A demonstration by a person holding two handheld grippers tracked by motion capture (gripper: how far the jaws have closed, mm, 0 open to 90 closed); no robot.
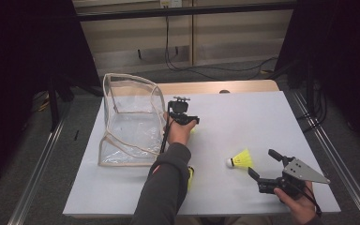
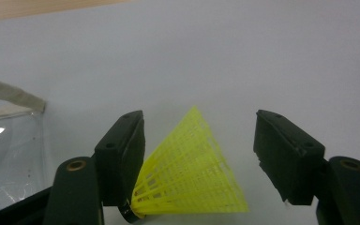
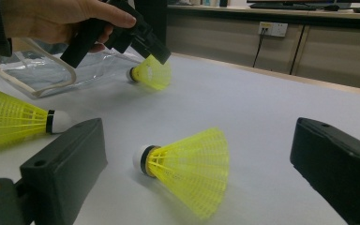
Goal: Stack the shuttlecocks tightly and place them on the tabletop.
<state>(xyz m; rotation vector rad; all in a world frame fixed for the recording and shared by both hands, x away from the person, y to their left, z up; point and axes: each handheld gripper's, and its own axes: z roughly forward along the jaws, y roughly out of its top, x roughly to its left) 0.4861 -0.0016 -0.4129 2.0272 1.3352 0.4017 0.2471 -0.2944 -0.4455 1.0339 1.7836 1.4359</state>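
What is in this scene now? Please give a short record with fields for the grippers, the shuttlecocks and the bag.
left gripper: jaws around a yellow shuttlecock; one pad at its skirt, the other apart
right gripper: open, low over the table, pointing at a second shuttlecock
third shuttlecock: lying on its side near the person's left sleeve
clear bag: on the table's left part, mouth towards the left gripper
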